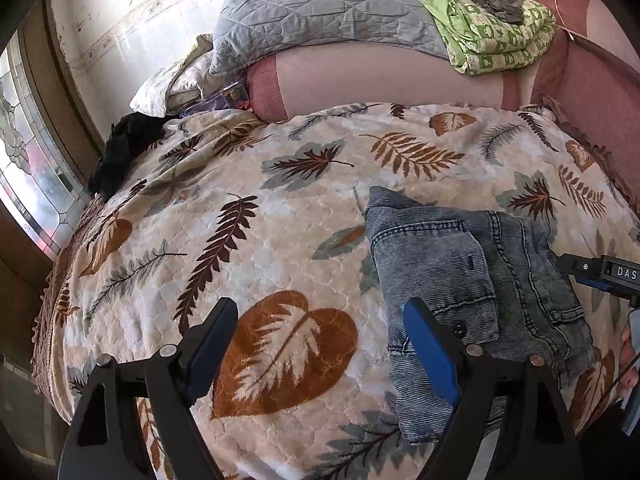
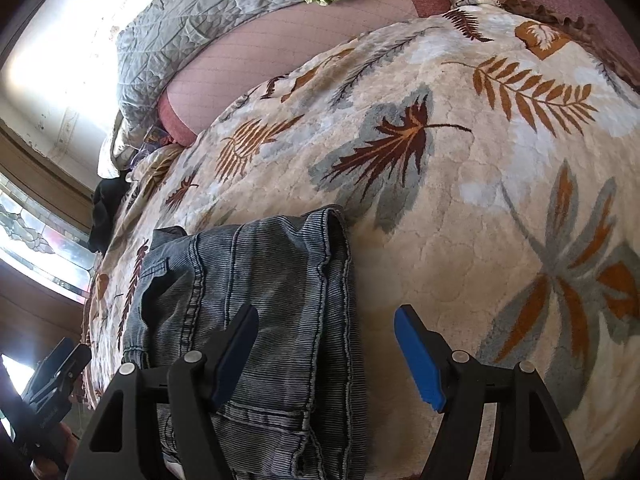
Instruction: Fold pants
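The pants [image 1: 472,288], grey-blue denim, are seen already folded into a compact stack on the leaf-patterned blanket [image 1: 280,208], near its front edge. The left gripper [image 1: 320,344] and the right gripper [image 2: 326,344] are held above it with jaws apart and nothing between them. The folding is judged essentially done; at most, a last smoothing or squaring of the stack is called for.

Leaf-print blanket [image 1: 280,216] carries folded jeans [image 1: 472,280] and black garment [image 1: 124,152]

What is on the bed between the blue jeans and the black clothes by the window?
Only bare leaf-patterned fleece blanket lies between the folded blue denim jeans and the crumpled black garment; the left wrist view shows it best.
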{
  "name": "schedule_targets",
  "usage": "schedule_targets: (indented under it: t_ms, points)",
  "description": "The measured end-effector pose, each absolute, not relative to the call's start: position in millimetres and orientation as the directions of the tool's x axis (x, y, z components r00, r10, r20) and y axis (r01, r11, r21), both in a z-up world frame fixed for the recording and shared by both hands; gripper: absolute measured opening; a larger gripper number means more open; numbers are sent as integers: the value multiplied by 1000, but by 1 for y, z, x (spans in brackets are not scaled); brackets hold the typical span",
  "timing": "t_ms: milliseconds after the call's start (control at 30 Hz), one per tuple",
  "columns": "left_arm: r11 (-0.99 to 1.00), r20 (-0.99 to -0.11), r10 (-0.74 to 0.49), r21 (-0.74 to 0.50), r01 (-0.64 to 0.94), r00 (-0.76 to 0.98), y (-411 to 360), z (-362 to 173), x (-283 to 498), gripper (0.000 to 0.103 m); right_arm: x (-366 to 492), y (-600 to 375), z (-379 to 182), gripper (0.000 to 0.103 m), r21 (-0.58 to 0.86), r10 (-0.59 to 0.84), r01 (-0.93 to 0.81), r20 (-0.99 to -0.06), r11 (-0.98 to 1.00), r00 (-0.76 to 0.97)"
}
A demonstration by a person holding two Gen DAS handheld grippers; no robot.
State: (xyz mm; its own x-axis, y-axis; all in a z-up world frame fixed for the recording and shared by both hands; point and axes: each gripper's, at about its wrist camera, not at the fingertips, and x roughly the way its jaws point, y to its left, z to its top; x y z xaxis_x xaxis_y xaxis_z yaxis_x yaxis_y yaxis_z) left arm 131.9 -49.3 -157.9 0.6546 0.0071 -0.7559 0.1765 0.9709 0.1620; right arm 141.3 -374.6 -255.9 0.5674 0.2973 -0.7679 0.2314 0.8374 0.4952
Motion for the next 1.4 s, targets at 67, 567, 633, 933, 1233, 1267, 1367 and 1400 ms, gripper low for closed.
schedule_targets:
  t_ms: [67,567,633,933,1233,1267,1367,1400]
  points:
    - [971,-757,7,162,177,653,-49,-158,132,85,141,-375,-256,74,496,299,230,-768,837,567]
    - [927,-823,-292,-117,357,487,-49,-185,154,85,141,-362,-250,82,539,385,114,-719,835,579]
    - [907,-812,-323,-119,405,485,-56,-182,153,85,143,-362,-254,82,519,364,134,-740,844,566]
    - [858,-856,-405,-236,456,320,-76,-222,174,85,156,-345,-272,89,470,367,101,-791,877,489]
    - [822,-843,-467,-302,483,268,-90,-226,171,74,154,-319,-264,58,415,371,-17,-792,910,485]
    - [822,-841,-467,-299,484,273,-91,-224,171,70,153,-320,-263,51,415,369,-16,-790,910,489]
    - [828,-837,-462,-287,482,295,-89,-216,169,54,150,-316,-252,37,418,376,-43,-763,907,526]
    - [829,-835,-460,-282,484,302,-88,-214,168,49,147,-314,-246,35,409,370,-54,-751,911,547]
